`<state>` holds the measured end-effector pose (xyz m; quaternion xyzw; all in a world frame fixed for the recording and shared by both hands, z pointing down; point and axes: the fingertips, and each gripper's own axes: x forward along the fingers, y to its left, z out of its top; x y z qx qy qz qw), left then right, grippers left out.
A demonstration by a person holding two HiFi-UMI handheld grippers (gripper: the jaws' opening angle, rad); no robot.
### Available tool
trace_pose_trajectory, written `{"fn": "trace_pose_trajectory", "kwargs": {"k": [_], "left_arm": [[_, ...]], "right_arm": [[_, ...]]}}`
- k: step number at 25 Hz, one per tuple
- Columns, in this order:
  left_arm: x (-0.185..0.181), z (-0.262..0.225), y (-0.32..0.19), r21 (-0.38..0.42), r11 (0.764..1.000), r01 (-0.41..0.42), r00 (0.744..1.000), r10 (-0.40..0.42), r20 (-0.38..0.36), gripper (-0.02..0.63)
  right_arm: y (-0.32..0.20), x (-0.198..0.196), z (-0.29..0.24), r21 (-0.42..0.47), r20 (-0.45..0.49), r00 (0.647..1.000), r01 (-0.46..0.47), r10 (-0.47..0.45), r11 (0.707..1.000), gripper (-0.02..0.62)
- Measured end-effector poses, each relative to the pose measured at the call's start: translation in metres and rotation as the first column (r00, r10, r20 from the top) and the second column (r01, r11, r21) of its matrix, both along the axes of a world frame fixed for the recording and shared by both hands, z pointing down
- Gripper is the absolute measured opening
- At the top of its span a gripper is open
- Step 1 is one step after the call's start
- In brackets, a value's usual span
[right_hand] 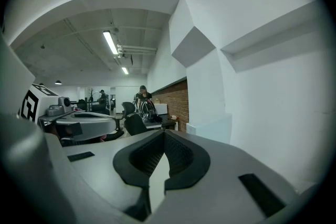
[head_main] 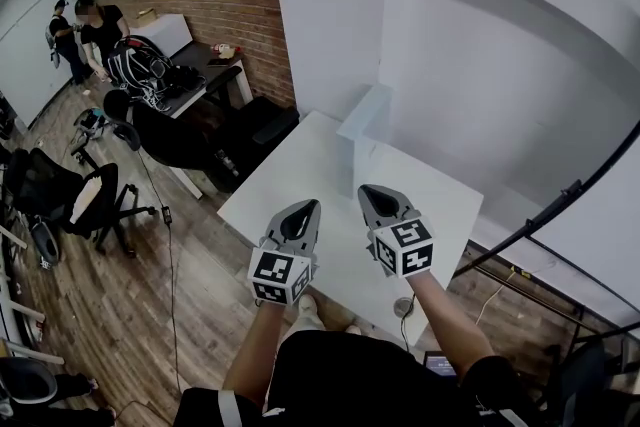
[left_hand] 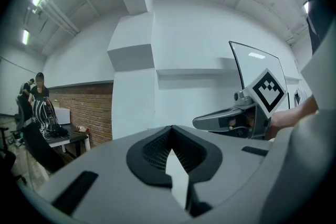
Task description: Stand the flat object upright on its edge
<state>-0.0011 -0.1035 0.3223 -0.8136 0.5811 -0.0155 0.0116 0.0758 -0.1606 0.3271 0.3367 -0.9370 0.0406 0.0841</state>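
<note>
White table (head_main: 300,185) ran ahead of you to a white wall with a jutting corner. A brick wall (head_main: 230,5), office chairs and two people (head_main: 90,25) stood well off to your left.

The pale, see-through sheet (head_main: 366,120) stood at the far side of the table, close to the wall's corner. It looked to be upright on its lower edge already. In the right gripper view the same sheet (right_hand: 210,132) showed as a light panel beside the white column.

Your left gripper (head_main: 306,207) and right gripper (head_main: 372,192) hung side by side over the near half of the table, well apart from the sheet. Both had their jaws pressed together with nothing between them.

If the sheet needed more steadying, you would have done well to part the jaws before you reached it and come in low and slowly. Take it by its two side edges so the bottom edge sat flat on the table. Let go one side at a time, and wait to see that it stayed up before drawing clear. A knock from a closed gripper would likely have tipped so light a sheet.

You could not tell whether the sheet stood free or leaned on the wall, because its foot blended into the white table. Its thickness and material were also too faint to judge. Your own body cut off the table's near edge.
</note>
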Motion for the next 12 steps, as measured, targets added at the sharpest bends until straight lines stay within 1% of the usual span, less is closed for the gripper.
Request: {"fn": "trace_pose_trajectory", "kwargs": {"k": [5, 12], "left_arm": [[0.0002, -0.003, -0.0007, 0.013, 1.0, 0.008, 1.0, -0.008, 0.007, 0.012], [0.0089, -0.0051, -0.0045, 0.019, 1.0, -0.005, 0.999, 0.004, 0.033, 0.012]], "right_arm": [[-0.0013, 0.0009, -0.0028, 0.008, 0.01, 1.0, 0.002, -0.002, 1.0, 0.04], [-0.0015, 0.0039, -0.0079, 0.019, 0.019, 1.0, 0.003, -0.003, 1.0, 0.04]]}}
